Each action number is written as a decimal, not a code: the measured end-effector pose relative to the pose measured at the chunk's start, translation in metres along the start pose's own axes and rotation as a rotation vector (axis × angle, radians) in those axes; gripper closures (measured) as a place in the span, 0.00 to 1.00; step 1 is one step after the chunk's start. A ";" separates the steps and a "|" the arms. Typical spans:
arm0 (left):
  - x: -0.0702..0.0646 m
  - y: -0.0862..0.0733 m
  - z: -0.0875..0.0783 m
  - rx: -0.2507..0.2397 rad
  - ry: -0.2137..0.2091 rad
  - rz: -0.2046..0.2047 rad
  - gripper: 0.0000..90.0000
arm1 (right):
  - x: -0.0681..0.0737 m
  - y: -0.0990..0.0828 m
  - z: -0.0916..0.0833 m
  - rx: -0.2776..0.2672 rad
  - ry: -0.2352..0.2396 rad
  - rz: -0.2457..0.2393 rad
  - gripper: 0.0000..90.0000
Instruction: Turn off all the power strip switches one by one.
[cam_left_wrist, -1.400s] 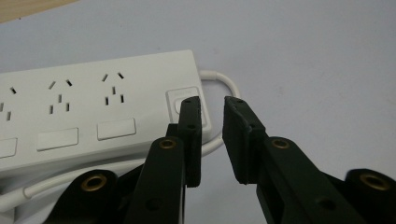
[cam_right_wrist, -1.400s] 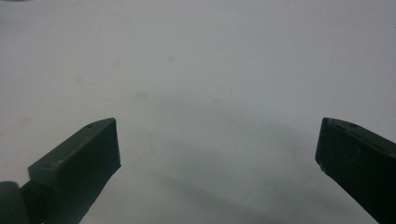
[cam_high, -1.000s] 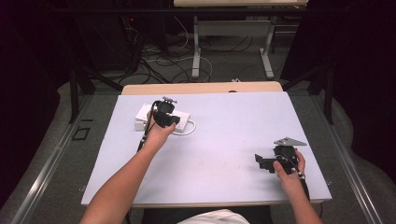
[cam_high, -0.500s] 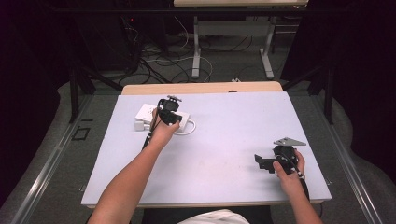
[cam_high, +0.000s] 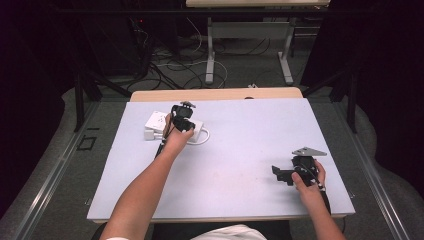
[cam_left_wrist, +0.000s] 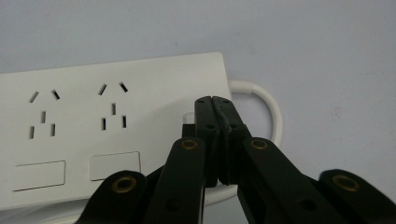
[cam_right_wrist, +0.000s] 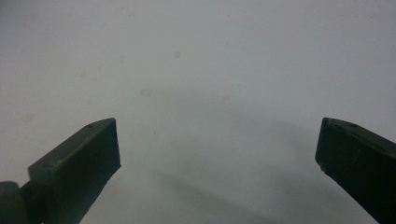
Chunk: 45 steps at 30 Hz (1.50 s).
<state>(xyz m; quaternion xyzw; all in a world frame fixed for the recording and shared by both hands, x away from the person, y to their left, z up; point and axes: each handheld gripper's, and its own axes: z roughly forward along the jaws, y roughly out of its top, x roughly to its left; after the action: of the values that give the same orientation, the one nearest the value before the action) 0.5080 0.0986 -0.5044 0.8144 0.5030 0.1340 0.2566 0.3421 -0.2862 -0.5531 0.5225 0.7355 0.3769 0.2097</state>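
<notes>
Nearest to us, at about 4 o'clock on the pale table (cam_high: 240, 150), our right gripper (cam_high: 278, 173) rests low with its jaws spread wide and nothing between them (we see bare table surface past its tips). Farther away, at about 11 o'clock, our left gripper (cam_left_wrist: 215, 103) has its jaws pressed fully together, holding nothing, with the tips over the white power strip (cam_left_wrist: 93, 126) near its end. Just beside the strip, its white cable (cam_left_wrist: 268, 105) curves in a loop.
</notes>
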 end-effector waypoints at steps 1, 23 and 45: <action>0.000 0.000 0.001 0.004 0.000 -0.002 1.00 | 0.000 0.000 0.000 0.000 -0.003 0.002 0.00; -0.001 -0.004 0.011 0.037 0.013 -0.001 1.00 | -0.001 0.000 0.000 0.006 0.011 -0.001 0.00; -0.003 -0.005 0.011 0.044 0.023 0.012 1.00 | -0.002 0.000 -0.002 -0.006 0.018 0.003 0.00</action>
<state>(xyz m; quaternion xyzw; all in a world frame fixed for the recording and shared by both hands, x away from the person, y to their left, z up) 0.5082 0.0949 -0.5168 0.8212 0.5039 0.1337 0.2319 0.3420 -0.2888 -0.5520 0.5196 0.7354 0.3842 0.2039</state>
